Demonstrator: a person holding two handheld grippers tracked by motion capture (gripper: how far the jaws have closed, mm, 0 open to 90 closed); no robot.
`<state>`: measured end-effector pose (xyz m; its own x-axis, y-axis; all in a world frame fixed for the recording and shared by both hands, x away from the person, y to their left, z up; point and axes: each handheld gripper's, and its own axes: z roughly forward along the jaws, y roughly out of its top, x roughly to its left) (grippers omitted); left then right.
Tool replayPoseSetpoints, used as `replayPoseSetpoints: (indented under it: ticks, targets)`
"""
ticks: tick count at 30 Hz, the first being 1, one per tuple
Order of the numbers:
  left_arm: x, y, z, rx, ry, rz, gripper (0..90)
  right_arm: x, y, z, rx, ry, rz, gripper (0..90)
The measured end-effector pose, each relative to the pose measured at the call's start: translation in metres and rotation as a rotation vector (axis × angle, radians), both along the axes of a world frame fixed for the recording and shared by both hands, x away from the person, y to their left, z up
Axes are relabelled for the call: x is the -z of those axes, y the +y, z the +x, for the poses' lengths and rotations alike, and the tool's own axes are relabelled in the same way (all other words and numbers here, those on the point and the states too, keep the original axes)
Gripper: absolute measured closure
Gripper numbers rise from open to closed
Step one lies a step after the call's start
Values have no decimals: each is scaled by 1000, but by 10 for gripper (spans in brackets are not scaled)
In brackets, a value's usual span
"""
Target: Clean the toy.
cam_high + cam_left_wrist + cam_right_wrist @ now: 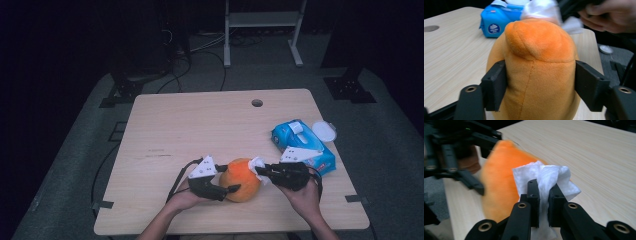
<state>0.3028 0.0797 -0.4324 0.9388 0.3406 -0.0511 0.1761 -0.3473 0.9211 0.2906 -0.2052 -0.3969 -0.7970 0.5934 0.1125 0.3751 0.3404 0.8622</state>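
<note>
An orange plush toy [242, 180] rests on the wooden table [190, 125] near its front edge. My left gripper [227, 179] is shut on it from the left; in the left gripper view both jaws press into the plush toy's [539, 62] sides. My right gripper [260, 170] comes in from the right and is shut on a crumpled white wipe [258, 164]. The wipe [544, 173] bulges above the closed right gripper [543, 186] and lies against the upper right side of the plush toy [499, 182].
A blue pack of wipes [300, 145] lies behind my right hand, with a white round lid [324, 131] by the table's right edge. A cable hole [257, 103] sits near the far edge. Cables and a metal stand are on the floor beyond.
</note>
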Motion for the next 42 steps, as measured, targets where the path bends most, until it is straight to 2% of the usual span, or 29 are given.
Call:
replayPoseSetpoints:
  ticks: [3, 5, 7, 10, 12, 14, 17, 20, 21, 23, 25, 28, 31, 32, 33, 34, 36, 40, 42]
  targets:
    - [2, 1, 2, -11, 25, -24, 334, -7, 8, -8, -62, -21, 17, 815]
    - [2, 0, 1, -7, 18, -11, 340, -11, 21, -16, -111, -55, -11, 814]
    - [2, 1, 1, -7, 21, -13, 352, -14, 26, -18, -110, -86, -43, 815]
    - [3, 1, 1, 6, 23, -14, 356, -13, 17, -11, -66, -66, -23, 815]
    - [3, -1, -1, 28, 22, -15, 347, -9, 10, -6, -47, -38, -7, 815]
    - [0, -1, 0, 46, 19, -5, 291, -4, 7, -3, -64, -11, 8, 815]
    - [-3, 2, 4, 39, 33, -28, 190, -3, 7, -4, -89, -14, 7, 814]
    - [-1, -1, 6, 36, 41, -18, 123, -2, 10, -5, -113, -10, 16, 812]
    - [1, -3, 5, 41, 37, -14, 127, -3, 11, -5, -113, -15, 11, 812]
    - [2, -4, 3, 40, 18, -2, 224, -3, 11, -5, -107, -15, 0, 812]
    - [2, -5, 2, 27, 20, 2, 279, -4, 9, -5, -101, -13, 2, 812]
    - [2, -7, 1, 8, 15, 4, 313, -6, 10, -8, -102, -22, -1, 813]
    - [3, -11, -1, -13, 13, 3, 325, -11, 20, -15, -151, -42, 5, 813]
    - [3, -11, -1, -13, 13, 3, 328, -11, 20, -15, -151, -42, 5, 813]
    - [3, -12, -3, -15, 10, 9, 328, -12, 23, -17, -161, -54, -2, 813]
    - [2, -12, -3, -18, 6, 13, 336, -14, 30, -20, -164, -78, -41, 813]
    - [2, -11, -4, -18, 11, 7, 343, -15, 26, -18, -150, -72, -32, 815]
    - [2, -12, -8, 22, -2, 23, 344, -13, 11, -10, -68, -67, -36, 815]
    - [1, -13, -9, 61, 12, 23, 331, -8, 4, -5, -64, -29, -18, 814]
